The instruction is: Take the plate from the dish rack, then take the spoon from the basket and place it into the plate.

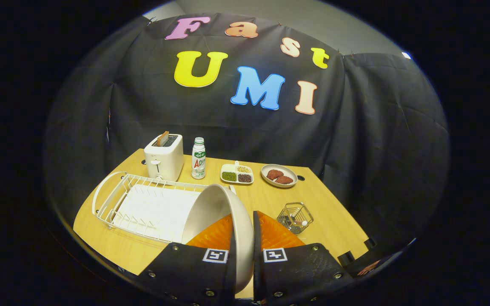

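Gripper (243,238): one unit, hand-held, raised above the desk (334,225). Fingers (211,242) nearly closed, one on each face of the plate (217,212), pressing its rim. Plate held on edge, tilted.

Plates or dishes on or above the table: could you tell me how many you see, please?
3: a plate clamped on edge between the gripper fingers; a divided dish beside the bottle; a dish of food beyond the basket.

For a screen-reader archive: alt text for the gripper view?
The gripper is shut on a plate held on edge above a wooden table, beside a white dish rack. Beyond stand a toaster, a bottle and a wire basket.
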The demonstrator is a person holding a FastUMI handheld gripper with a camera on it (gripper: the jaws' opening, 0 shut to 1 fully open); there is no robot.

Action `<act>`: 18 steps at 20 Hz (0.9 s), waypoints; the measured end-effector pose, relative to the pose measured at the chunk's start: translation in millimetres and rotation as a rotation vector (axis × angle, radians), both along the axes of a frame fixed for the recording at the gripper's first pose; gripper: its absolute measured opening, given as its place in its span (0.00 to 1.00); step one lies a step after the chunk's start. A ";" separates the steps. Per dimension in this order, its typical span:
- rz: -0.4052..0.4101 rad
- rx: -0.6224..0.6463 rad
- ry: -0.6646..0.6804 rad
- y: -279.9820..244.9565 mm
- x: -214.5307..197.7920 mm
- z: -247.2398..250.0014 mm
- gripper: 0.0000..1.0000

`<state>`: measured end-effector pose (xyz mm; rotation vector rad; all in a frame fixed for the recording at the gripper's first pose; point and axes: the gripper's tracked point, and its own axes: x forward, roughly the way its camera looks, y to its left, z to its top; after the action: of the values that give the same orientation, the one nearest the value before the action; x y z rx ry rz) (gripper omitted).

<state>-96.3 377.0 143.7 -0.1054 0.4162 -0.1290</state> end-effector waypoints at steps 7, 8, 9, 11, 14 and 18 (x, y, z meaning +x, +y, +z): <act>-0.032 0.183 0.115 -11.1 -25.7 -63.2 0.16; -0.032 0.217 0.137 -10.1 -28.0 -75.8 0.16; -0.034 0.253 0.156 -9.3 -30.1 -85.6 0.16; -0.052 0.295 0.195 -9.8 -38.3 -102.7 0.16; -0.064 0.301 0.226 -14.0 -45.1 -120.1 0.16; -0.052 0.353 0.259 -10.7 -44.2 -141.0 0.16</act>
<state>-140.5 366.3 2.7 0.2392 0.6940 -0.0920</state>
